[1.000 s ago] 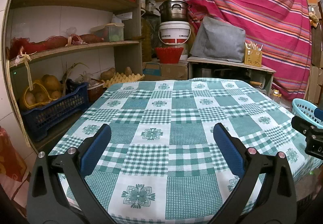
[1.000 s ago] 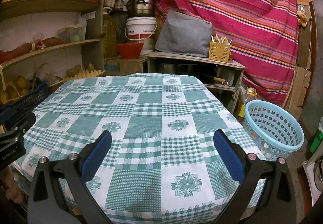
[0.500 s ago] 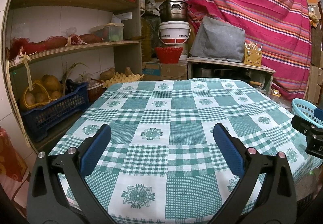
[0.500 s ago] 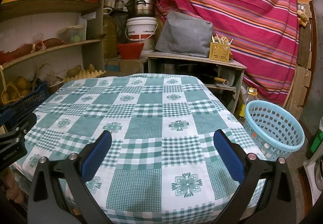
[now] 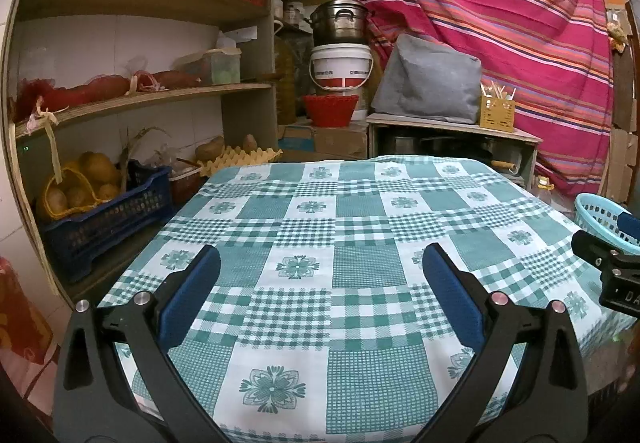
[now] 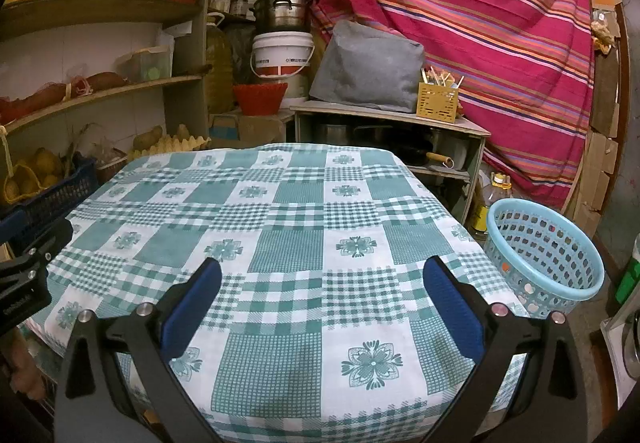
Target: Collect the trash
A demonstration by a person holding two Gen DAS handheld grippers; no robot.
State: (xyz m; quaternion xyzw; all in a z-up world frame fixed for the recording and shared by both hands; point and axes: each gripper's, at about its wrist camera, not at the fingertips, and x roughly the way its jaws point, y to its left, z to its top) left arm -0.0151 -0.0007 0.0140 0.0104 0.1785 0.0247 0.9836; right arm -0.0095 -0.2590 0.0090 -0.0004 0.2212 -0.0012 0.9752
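A table with a green and white checked cloth (image 5: 332,227) fills both views (image 6: 288,227). No trash shows on it. A light blue perforated basket (image 6: 548,255) stands on the floor to the right of the table; its rim shows in the left wrist view (image 5: 596,211). My left gripper (image 5: 320,263) is open and empty above the table's near edge. My right gripper (image 6: 322,275) is open and empty above the near edge too. Each gripper's body shows at the edge of the other's view.
Wooden shelves (image 5: 152,99) with a dark blue crate (image 5: 104,219) of produce stand left of the table. A low wooden cabinet (image 6: 392,123) with a grey cover, a yellow holder, buckets and a pot stands behind. A striped red cloth (image 6: 480,23) hangs at the back.
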